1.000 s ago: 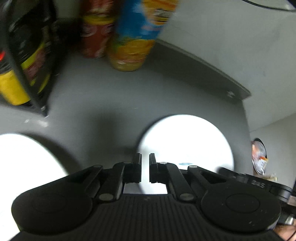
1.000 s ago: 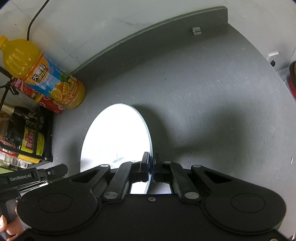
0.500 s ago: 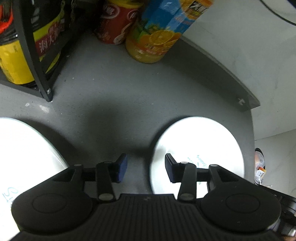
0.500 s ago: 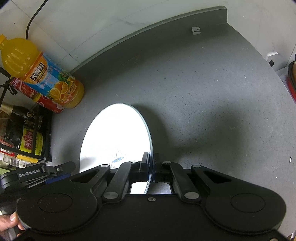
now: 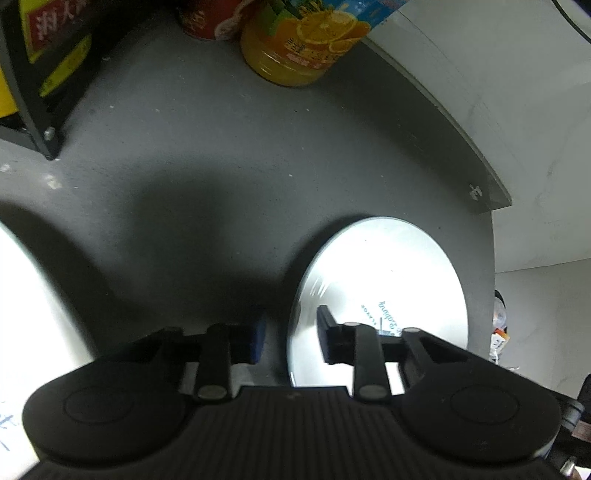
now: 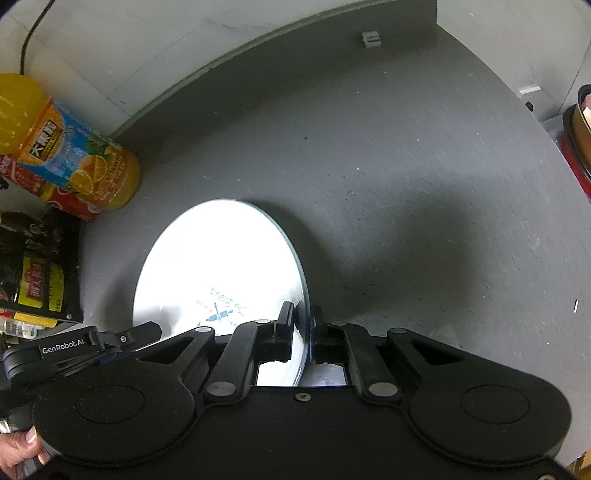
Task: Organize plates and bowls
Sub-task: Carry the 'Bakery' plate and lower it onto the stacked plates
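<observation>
Far left in the left wrist view: a second white plate (image 5: 33,314), overexposed, lying on the grey counter (image 5: 221,155), cut by the frame edge. Behind it a black wire rack (image 5: 33,122) with yellow-labelled packets; further right an orange juice bottle (image 5: 291,44) and a red can (image 5: 207,18) against the back wall.

Centre: left gripper (image 5: 290,338) now spread wide, where a second ago shut with fingertips almost touching. Nothing between the fingers; the left one over bare counter, the right one across the near rim of the white plate (image 5: 380,291). Reads as a release, or a widening ahead of a fresh grip: cannot tell which.

Right: right gripper (image 6: 302,332) unchanged, clamped on the edge of the white plate (image 6: 221,266), which stands tilted with its far rim near the counter (image 6: 406,184). Plate now carried by the right gripper alone.

Likely meaning for the task: handover finished, plate ready to go onto the second plate at left. Risk: a thin-edge grip, easily slipped.
</observation>
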A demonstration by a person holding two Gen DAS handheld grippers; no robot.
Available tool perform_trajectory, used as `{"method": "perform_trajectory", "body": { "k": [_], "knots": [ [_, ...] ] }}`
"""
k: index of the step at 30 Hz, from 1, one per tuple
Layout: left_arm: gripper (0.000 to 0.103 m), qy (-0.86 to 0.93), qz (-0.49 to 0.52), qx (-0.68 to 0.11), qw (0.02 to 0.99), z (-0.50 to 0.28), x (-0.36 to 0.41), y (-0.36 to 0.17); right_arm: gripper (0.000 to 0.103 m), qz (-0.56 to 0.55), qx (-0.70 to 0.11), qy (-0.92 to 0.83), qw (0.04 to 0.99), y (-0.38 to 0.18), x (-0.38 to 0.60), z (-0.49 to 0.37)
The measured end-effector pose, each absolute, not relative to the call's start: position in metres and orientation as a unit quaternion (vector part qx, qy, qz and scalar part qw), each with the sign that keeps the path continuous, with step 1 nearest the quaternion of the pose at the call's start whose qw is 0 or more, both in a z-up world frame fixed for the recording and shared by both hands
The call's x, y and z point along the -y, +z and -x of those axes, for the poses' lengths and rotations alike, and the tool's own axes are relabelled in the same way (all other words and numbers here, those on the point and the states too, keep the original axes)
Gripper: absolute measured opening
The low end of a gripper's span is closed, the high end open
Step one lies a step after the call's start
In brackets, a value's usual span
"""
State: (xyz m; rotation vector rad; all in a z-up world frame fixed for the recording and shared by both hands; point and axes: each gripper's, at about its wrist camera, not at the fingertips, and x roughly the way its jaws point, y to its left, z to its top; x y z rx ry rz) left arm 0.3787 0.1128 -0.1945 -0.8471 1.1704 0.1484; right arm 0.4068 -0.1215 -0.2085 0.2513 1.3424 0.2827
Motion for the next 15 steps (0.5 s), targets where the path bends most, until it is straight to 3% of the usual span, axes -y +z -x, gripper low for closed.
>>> {"method": "perform_trajectory", "body": {
  "k": [4, 15],
  "knots": [
    [0.012, 0.055, 0.392, -0.532, 0.749, -0.384, -0.11, -0.2, 0.008, -0.119, -0.616, 0.127, 0.768, -0.208, 0.123, -0.406],
    [0.011, 0.057, 0.388, -0.528, 0.754, -0.384, -0.109, -0.191, 0.004, -0.136, -0.579, 0.169, 0.786, -0.188, 0.121, -0.408]
  ]
}}
